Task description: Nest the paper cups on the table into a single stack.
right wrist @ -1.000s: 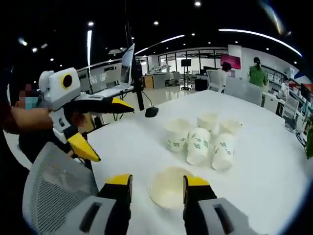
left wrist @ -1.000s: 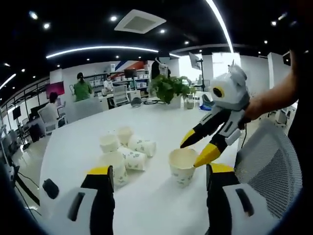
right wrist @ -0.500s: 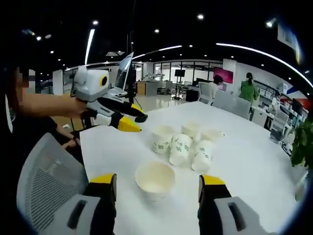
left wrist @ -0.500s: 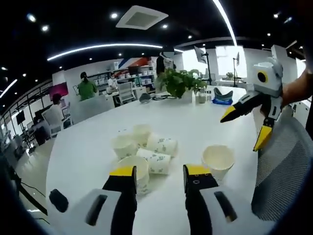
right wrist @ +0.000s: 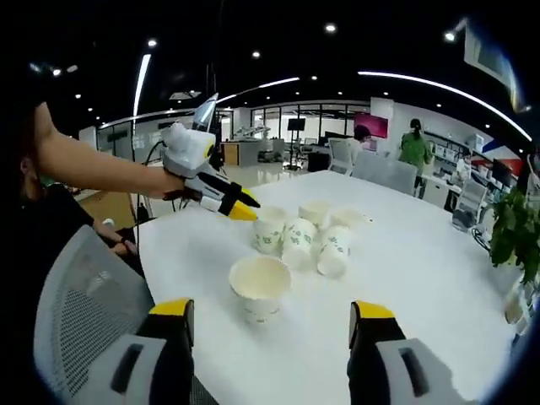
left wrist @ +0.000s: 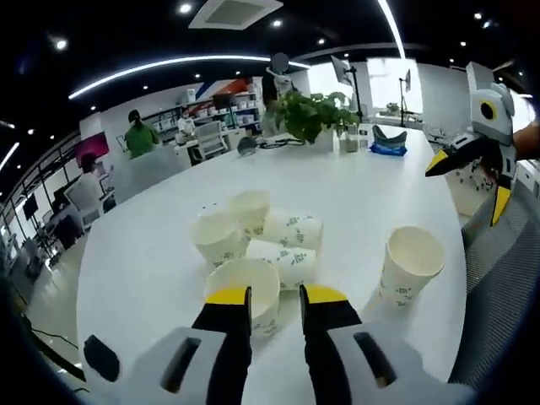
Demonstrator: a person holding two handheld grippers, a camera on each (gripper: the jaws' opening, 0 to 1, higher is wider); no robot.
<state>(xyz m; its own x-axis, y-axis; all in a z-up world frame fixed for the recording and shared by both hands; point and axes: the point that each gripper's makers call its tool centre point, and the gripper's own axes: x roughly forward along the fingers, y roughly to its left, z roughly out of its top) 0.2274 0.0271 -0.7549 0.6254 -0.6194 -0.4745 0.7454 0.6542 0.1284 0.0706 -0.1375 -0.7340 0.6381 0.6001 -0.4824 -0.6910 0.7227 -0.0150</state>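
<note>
Several white paper cups with green print sit on the white table (left wrist: 152,253). One stands alone (left wrist: 407,266) (right wrist: 260,287); the others cluster, some upright (left wrist: 218,238), some on their sides (left wrist: 291,228) (right wrist: 333,251). My left gripper (left wrist: 275,295) (right wrist: 243,207) is low over the nearest upright cup (left wrist: 245,291) (right wrist: 270,229), its jaws narrowed to a small gap that straddles the cup's right rim. My right gripper (right wrist: 272,309) (left wrist: 468,187) is wide open, held back from the lone cup, which stands ahead between its jaws without touching them.
A grey mesh chair (left wrist: 498,287) (right wrist: 76,312) stands at the table's near edge. A potted plant (left wrist: 312,118) and small items sit at the far side. People are in the office behind.
My left gripper has come down and forward onto the near cup while its jaws narrowed a lot. My right gripper has drawn back from the lone cup and opened a little wider.
</note>
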